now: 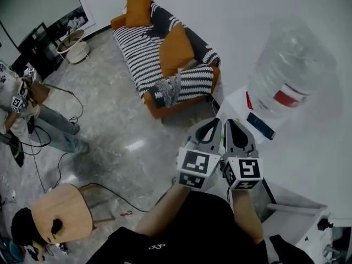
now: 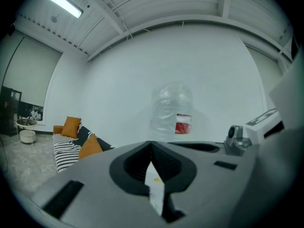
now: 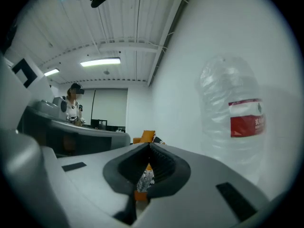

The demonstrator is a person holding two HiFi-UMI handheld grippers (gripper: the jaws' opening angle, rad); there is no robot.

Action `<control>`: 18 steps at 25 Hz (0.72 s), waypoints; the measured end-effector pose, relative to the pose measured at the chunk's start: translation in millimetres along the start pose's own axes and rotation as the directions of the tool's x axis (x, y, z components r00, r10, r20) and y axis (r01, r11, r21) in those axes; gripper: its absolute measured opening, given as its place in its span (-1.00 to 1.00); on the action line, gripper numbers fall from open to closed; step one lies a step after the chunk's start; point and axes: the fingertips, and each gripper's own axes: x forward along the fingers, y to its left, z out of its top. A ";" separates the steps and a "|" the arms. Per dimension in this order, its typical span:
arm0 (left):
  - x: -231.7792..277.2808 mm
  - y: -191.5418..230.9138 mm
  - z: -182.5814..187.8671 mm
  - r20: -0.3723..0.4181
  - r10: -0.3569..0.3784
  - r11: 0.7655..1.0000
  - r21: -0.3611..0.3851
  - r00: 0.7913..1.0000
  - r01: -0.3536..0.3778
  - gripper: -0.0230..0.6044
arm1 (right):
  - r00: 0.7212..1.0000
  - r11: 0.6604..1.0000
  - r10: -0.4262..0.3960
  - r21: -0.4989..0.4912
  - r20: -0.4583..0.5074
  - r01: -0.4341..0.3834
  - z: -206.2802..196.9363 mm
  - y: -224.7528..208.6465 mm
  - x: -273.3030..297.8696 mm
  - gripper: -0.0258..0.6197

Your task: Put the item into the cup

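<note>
Neither a cup nor a loose item shows in any view. In the head view my left gripper (image 1: 214,123) and right gripper (image 1: 229,123) are held side by side at chest height, their marker cubes touching, and they point toward a large clear water bottle (image 1: 289,70) with a red label. Both pairs of jaws meet at their tips with nothing between them. The left gripper (image 2: 151,144) faces the bottle (image 2: 172,110) head-on. From the right gripper (image 3: 150,145) the bottle (image 3: 232,113) stands close on the right, and only background shows through the slit between the jaws.
The bottle sits on a white dispenser (image 1: 242,106) against the white wall. A striped sofa (image 1: 165,54) with orange cushions stands behind. A person (image 1: 22,106) stands at far left among floor cables. A wooden stool (image 1: 60,210) is at lower left, a white cabinet (image 1: 294,213) at lower right.
</note>
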 end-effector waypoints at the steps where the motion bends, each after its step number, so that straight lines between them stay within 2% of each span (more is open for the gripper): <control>1: -0.3 0.3 -0.2 0.000 0.000 1.000 0.006 1.000 0.000 -0.89 | 1.000 1.000 -0.003 -0.002 -0.001 0.003 -1.3 0.9 0.2 -0.89; 4: -8.7 6.3 -2.3 0.001 0.018 1.000 0.015 1.000 -0.018 -0.88 | 1.000 1.000 0.000 -0.020 0.014 0.000 1.6 10.2 -2.2 -0.89; 11: -15.9 20.5 -12.0 -0.004 0.061 0.998 -0.015 0.998 -0.061 -0.88 | 0.998 0.997 0.061 -0.048 0.001 -0.061 1.1 29.8 3.9 -0.89; 18: -11.7 17.1 -5.4 0.018 0.059 0.998 -0.020 0.998 -0.059 -0.89 | 0.997 0.997 0.071 -0.037 0.024 -0.070 14.1 24.9 0.7 -0.89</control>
